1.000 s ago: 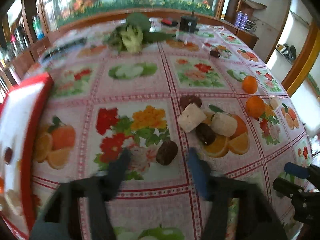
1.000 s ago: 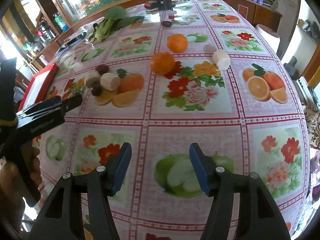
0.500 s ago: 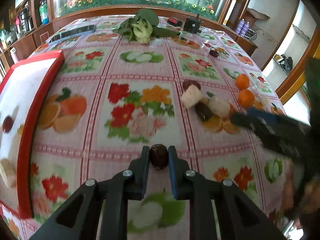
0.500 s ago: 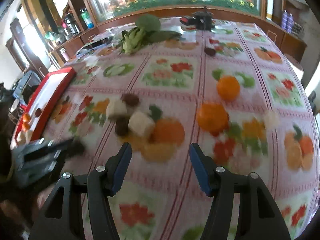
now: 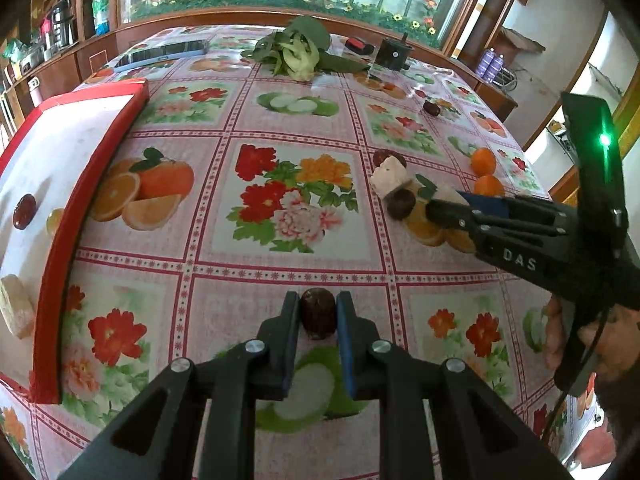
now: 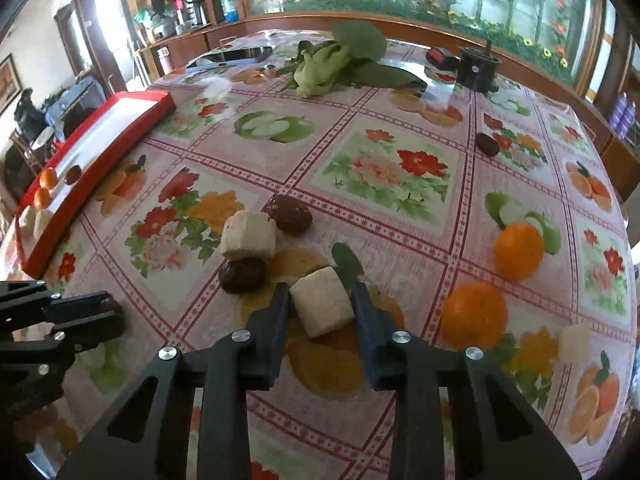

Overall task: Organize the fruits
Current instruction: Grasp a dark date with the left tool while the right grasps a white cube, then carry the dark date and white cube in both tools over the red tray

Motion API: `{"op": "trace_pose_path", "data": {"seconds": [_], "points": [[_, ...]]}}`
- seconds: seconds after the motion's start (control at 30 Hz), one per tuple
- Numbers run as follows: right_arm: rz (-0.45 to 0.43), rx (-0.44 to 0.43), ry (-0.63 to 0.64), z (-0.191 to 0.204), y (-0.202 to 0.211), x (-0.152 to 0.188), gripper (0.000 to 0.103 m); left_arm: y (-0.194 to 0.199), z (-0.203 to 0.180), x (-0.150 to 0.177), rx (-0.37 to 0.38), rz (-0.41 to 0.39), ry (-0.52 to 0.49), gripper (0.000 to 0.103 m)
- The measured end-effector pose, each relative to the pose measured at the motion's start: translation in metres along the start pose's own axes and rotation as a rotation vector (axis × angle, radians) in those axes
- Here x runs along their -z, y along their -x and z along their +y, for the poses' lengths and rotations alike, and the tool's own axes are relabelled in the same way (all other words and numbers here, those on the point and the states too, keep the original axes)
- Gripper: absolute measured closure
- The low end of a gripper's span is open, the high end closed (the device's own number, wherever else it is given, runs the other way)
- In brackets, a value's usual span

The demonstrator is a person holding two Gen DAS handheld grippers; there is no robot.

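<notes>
My left gripper (image 5: 318, 307) is shut on a dark brown fruit (image 5: 318, 316), held just above the flowered tablecloth. In the right wrist view my right gripper (image 6: 321, 300) has a white fruit chunk (image 6: 322, 307) between its fingers. Its jaws are closing and both pads touch the chunk's sides. Beside it lie another white chunk (image 6: 249, 240), two dark fruits (image 6: 294, 214) (image 6: 243, 275) and two oranges (image 6: 519, 256) (image 6: 474, 316). At the left, a red-rimmed tray (image 5: 80, 200) holds a dark fruit (image 5: 25, 205), a white chunk (image 5: 16, 312) and small oranges (image 6: 48, 178).
Leafy greens (image 6: 340, 60), a phone (image 6: 236, 56) and a black box (image 6: 478, 68) lie at the table's far side. A lone dark fruit (image 6: 487, 145) and a white chunk (image 6: 574, 344) sit to the right. A hand (image 5: 560, 332) holds the right gripper's handle.
The left gripper closed on the dark fruit and drew it back toward the near edge. The right gripper swung over to the fruit pile and narrowed its jaws onto the white chunk.
</notes>
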State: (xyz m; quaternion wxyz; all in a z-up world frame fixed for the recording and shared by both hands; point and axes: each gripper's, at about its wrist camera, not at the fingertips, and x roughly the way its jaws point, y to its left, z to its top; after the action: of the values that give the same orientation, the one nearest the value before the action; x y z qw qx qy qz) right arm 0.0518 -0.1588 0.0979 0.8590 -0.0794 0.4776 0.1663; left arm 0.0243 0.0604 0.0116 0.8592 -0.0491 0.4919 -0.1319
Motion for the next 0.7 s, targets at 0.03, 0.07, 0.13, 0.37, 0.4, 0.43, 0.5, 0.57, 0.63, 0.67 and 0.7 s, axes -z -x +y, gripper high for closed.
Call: {"op": "trace_pose_path", "data": {"seconds": [0.03,0.07,0.13,0.37,0.4,0.43,0.5,0.57,0.63,0.67,0.7], "points": [[0.004,0.0,-0.014,-0.001,0.002,0.003,0.073,0.0,0.0,0.001,0.001,-0.003,0.001,0.082],[0.006,-0.004,-0.035,-0.004,0.006,0.005,0.073,0.001,0.0,0.001,0.004,-0.005,0.002,0.082],[0.007,-0.006,-0.059,-0.005,0.012,0.009,0.073,0.002,0.001,0.003,0.02,-0.006,0.007,0.082],[0.001,-0.002,-0.12,0.002,0.046,0.035,0.073,0.008,-0.007,0.01,0.045,-0.011,-0.022,0.082],[0.001,-0.006,-0.127,0.004,0.049,0.039,0.073,0.009,-0.008,0.011,0.048,-0.011,-0.026,0.082],[0.0,-0.008,-0.134,0.005,0.052,0.042,0.073,0.01,-0.009,0.012,0.055,-0.008,-0.029,0.082],[-0.004,0.0,-0.148,0.009,0.058,0.048,0.073,0.012,-0.012,0.015,0.064,-0.006,-0.035,0.082],[0.0,0.0,-0.159,0.014,0.06,0.052,0.073,0.014,-0.014,0.017,0.076,-0.004,-0.045,0.082],[0.011,0.006,-0.168,0.018,0.06,0.054,0.073,0.018,-0.016,0.019,0.086,-0.005,-0.057,0.082],[0.013,0.009,-0.171,0.02,0.06,0.055,0.073,0.019,-0.017,0.02,0.085,-0.006,-0.063,0.082],[0.015,0.013,-0.173,0.023,0.059,0.055,0.073,0.021,-0.017,0.02,0.087,-0.008,-0.068,0.082]]}}
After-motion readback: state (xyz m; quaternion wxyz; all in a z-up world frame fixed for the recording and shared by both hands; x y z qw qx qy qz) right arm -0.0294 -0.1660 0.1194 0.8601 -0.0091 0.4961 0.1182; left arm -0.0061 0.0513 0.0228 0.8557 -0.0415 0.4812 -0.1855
